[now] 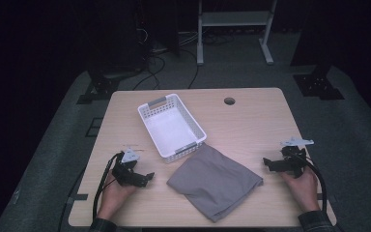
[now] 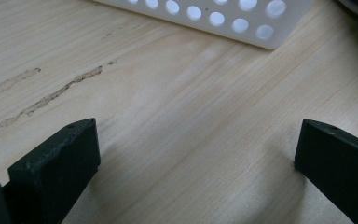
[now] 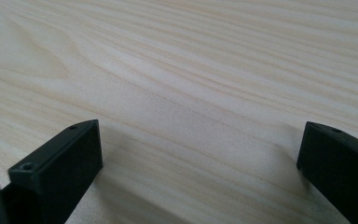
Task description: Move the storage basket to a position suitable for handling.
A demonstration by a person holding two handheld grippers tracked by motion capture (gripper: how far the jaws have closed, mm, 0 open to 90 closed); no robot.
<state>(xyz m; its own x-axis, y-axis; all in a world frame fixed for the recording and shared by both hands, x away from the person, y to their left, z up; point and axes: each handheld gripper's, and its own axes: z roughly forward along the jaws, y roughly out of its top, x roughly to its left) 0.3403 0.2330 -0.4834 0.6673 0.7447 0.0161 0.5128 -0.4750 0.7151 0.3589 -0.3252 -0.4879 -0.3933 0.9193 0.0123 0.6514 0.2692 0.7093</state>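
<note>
Two open grippers, high view adds grey cloth (image 1: 215, 182), white basket (image 1: 172, 124)

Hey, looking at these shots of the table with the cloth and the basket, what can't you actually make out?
- Folded grey cloth, high view: whatever lies under or inside its folds is hidden by its top layer.
- White basket, left gripper view: cut off by the top edge, so its inside is unseen there.
- Right gripper, high view: too small and dark to read the jaws; its own view shows them wide apart over bare table.
- Room behind the table: too dark.
</note>
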